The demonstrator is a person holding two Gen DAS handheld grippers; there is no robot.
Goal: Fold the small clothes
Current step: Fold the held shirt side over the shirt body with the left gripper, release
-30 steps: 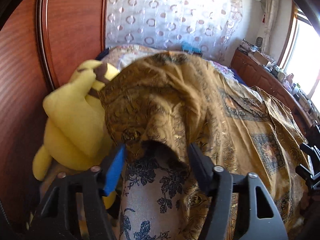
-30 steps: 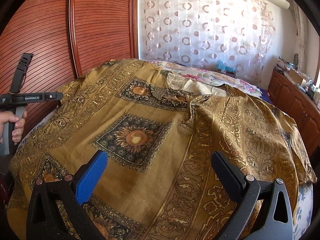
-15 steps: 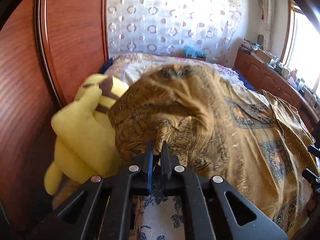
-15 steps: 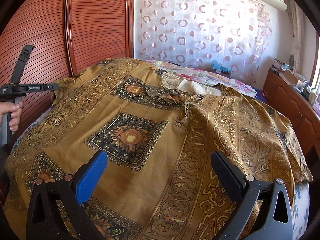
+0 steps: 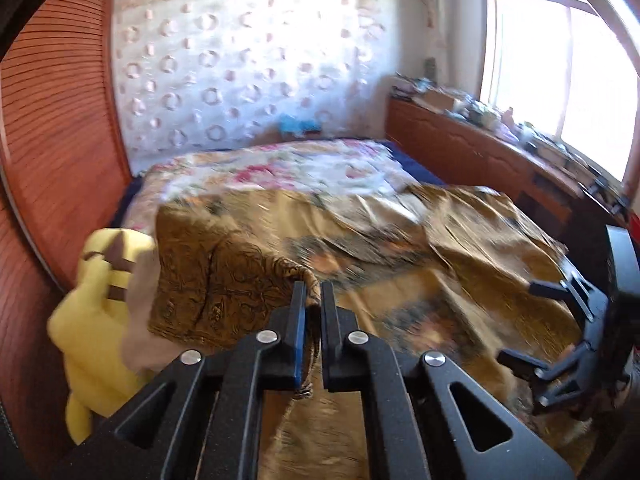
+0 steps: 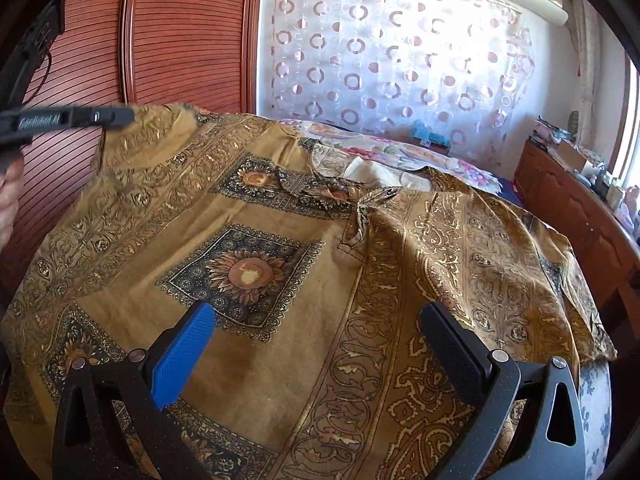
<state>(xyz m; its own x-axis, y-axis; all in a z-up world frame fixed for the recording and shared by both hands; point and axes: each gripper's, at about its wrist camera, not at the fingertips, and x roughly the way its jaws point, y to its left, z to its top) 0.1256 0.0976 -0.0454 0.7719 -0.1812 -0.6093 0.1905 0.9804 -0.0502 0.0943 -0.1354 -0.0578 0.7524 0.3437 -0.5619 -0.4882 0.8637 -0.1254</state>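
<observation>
Clamped on the shirt (image 5: 224, 276) hem, my left gripper (image 5: 311, 292); right gripper (image 6: 316, 332) gapes over it. Only left view shows the yellow plush (image 5: 96, 320) left.

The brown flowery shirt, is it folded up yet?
Not yet. The shirt lies mostly spread on the bed; the left tongs lift one pinched edge.

Left hand-held gripper (image 5: 311, 300) pinching lifted edge of brown patterned garment (image 5: 224, 280); yellow plush (image 5: 96, 320) beside.
</observation>
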